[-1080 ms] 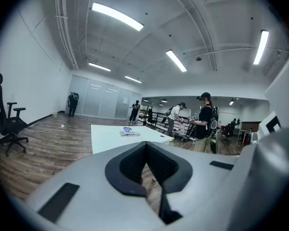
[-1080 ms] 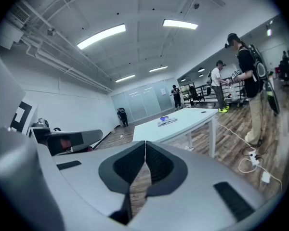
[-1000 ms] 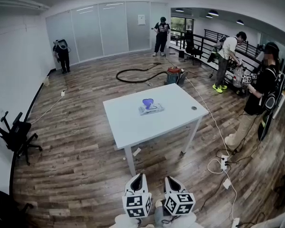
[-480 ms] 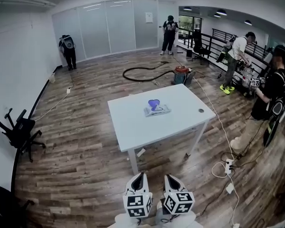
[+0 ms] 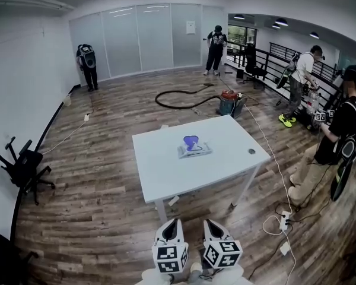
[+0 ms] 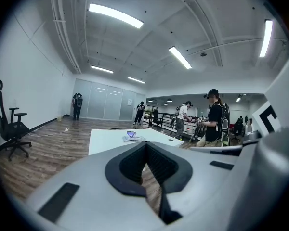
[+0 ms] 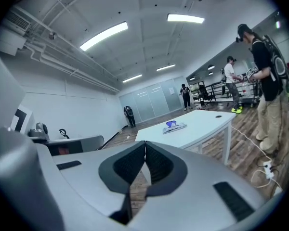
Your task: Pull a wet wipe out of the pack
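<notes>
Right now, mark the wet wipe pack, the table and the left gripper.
wet wipe pack (image 5: 197, 151): head view, its flat white body.
table (image 5: 166, 170): head view, bare top near the front edge.
left gripper (image 5: 172, 222): head view, between its shut fingertips.

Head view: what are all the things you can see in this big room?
table: 1, white, middle of the floor
pack: 1, pale with a blue bit sticking up, mid-table
disc: 1, small, dark, near the table's right edge
vacuum: 1, red, on the floor beyond the table
hose: 1, black, looping left from the vacuum
chair: at least 1, black, by the left wall
cables: several, white, on the floor right of the table
people: 4, two at the far wall, two at the right
left tongs: 1, grey, bottom middle, shut, empty
right tongs: 1, grey, beside it, shut, empty
</notes>
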Available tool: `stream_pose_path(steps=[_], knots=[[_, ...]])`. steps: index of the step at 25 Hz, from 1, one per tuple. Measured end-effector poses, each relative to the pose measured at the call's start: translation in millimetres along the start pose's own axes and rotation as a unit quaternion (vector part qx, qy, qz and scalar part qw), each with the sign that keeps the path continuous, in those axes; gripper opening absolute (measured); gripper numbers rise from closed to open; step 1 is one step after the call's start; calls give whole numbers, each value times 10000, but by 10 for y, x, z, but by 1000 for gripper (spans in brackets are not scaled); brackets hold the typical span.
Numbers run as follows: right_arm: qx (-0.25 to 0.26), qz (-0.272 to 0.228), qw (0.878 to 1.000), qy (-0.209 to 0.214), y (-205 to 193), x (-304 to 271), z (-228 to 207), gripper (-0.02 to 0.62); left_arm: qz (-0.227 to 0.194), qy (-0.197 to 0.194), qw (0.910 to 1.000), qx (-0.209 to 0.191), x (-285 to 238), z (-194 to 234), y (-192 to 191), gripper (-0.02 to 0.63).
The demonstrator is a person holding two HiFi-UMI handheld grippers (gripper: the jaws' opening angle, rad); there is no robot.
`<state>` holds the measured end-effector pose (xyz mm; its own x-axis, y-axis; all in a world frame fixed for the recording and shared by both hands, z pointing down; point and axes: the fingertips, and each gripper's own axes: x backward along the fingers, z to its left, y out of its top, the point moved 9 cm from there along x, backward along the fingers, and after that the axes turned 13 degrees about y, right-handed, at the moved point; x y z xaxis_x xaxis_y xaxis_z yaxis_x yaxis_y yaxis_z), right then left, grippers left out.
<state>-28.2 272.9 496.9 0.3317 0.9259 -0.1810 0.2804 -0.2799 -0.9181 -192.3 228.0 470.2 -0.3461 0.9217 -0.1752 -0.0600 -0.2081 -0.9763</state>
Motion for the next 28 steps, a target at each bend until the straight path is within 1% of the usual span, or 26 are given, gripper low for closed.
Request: stream_pose_path(steps=[6,11,22,28], knots=[[34,11,10000,92,213,-161,-276,9,21,64,10000,-6,-303,-148,63,-2],[-49,103,9998,152,262,-279,-497,9,31,72,10000,-18,-539,-272,84,-2],[-137,182,9997,110,490,-587,-1043,9,205,34,9998,-47,-1141,-521,94,-2],[-108,222,9995,181,612,-804,-1314,9,255,108,9996,-105,-1493,-638,122,-2]])
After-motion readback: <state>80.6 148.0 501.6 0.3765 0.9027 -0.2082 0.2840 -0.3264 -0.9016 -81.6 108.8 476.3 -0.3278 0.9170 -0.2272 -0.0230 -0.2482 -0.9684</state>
